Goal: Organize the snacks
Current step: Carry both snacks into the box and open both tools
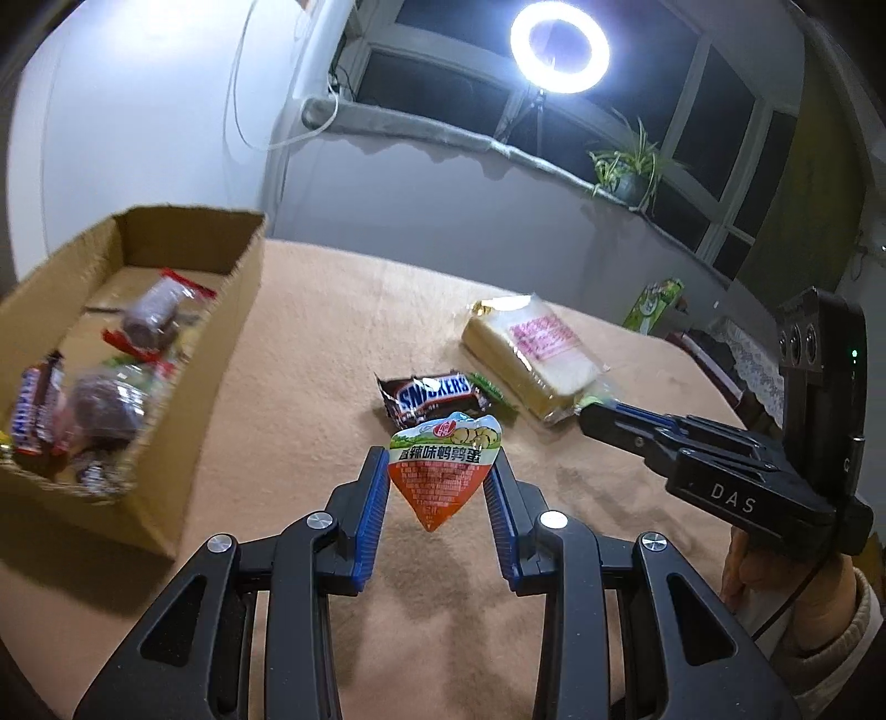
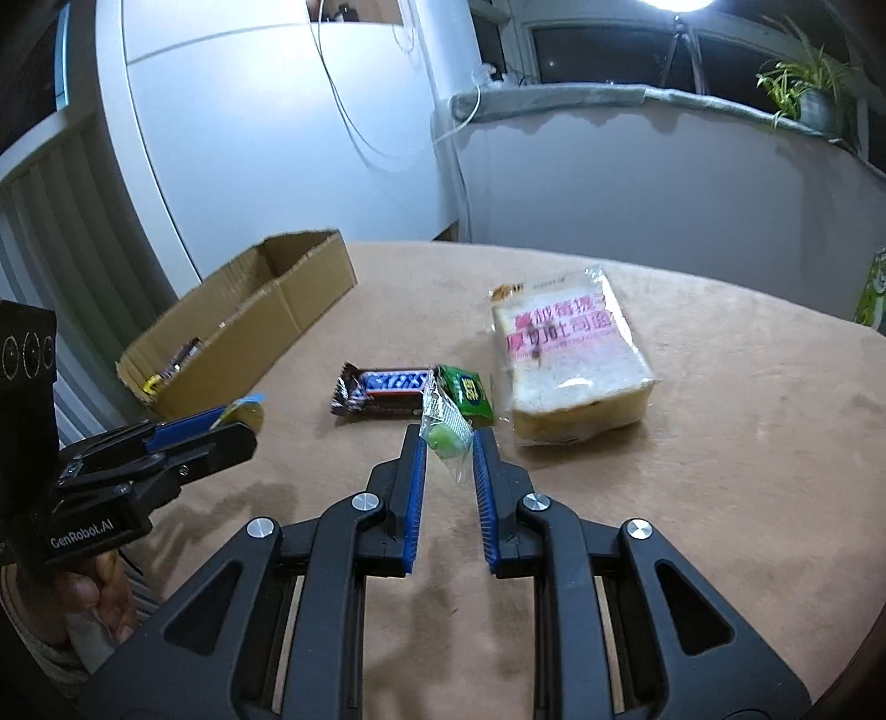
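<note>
Tan cloth-covered table, ring light at dark window. Left gripper clamps orange pouch; right gripper pinches clear green-candy packet — both lifted off table. Cardboard box far left, snacks inside.

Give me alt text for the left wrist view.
The left gripper pinches an orange quail-egg pouch above a tan table. A cardboard box of snacks sits left; a Snickers bar and bagged bread lie ahead.

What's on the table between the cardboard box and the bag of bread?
A Snickers bar lies between the cardboard box and the bread bag, with a small green packet beside it. The right wrist view shows it best.
</note>
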The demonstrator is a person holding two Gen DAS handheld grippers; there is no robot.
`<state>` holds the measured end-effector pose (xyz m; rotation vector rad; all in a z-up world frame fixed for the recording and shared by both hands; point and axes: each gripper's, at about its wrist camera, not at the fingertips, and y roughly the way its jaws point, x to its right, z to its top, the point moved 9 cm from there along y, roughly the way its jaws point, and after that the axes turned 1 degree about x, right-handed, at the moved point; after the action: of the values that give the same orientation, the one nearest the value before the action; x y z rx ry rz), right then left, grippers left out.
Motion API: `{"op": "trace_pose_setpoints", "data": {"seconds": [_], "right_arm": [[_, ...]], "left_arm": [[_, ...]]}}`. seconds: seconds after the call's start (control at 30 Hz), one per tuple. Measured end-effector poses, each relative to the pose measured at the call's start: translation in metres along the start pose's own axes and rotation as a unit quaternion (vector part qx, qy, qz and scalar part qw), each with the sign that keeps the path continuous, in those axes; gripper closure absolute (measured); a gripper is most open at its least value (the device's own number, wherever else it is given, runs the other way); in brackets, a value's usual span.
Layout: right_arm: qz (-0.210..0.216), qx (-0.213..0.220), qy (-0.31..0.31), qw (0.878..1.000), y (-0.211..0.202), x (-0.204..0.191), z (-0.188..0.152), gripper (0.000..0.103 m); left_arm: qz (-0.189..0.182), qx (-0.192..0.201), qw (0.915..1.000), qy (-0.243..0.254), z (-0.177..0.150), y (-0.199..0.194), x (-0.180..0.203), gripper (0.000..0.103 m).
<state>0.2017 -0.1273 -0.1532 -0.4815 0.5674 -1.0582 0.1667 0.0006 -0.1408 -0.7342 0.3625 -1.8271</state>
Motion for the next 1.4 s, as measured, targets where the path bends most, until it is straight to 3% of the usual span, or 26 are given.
{"op": "trace_pose_setpoints", "data": {"seconds": [0.2, 0.5, 0.9, 1.1, 1.27, 1.3, 1.37, 1.4], "right_arm": [[-0.002, 0.026, -0.018, 1.0, -0.024, -0.027, 0.018, 0.085], [0.01, 0.032, -0.058, 0.998, -0.023, -0.079, 0.035, 0.085], [0.06, 0.015, -0.121, 0.991, 0.03, -0.165, 0.055, 0.085], [0.083, 0.009, -0.143, 0.986, 0.062, -0.201, 0.067, 0.085], [0.087, 0.003, -0.153, 0.984, 0.09, -0.219, 0.073, 0.085], [0.087, -0.005, -0.155, 0.984, 0.096, -0.22, 0.071, 0.083], [0.079, -0.009, -0.155, 0.985, 0.101, -0.217, 0.065, 0.064], [0.074, -0.005, -0.151, 0.986, 0.101, -0.214, 0.066, 0.055]], "left_arm": [[0.005, 0.029, 0.9996, 0.002, 0.01, -0.028, -0.005, 0.07], [0.017, 0.061, 0.9978, -0.019, 0.016, -0.06, -0.035, 0.07], [0.054, 0.092, 0.9923, -0.063, 0.028, -0.079, -0.113, 0.07], [0.072, 0.095, 0.9894, -0.084, 0.036, -0.072, -0.156, 0.07], [0.078, 0.088, 0.9894, -0.085, 0.041, -0.061, -0.17, 0.07], [0.079, 0.083, 0.9899, -0.084, 0.041, -0.057, -0.172, 0.069], [0.088, 0.079, 0.9901, -0.077, 0.039, -0.054, -0.173, 0.068], [0.09, 0.079, 0.9904, -0.07, 0.038, -0.054, -0.171, 0.061]]}}
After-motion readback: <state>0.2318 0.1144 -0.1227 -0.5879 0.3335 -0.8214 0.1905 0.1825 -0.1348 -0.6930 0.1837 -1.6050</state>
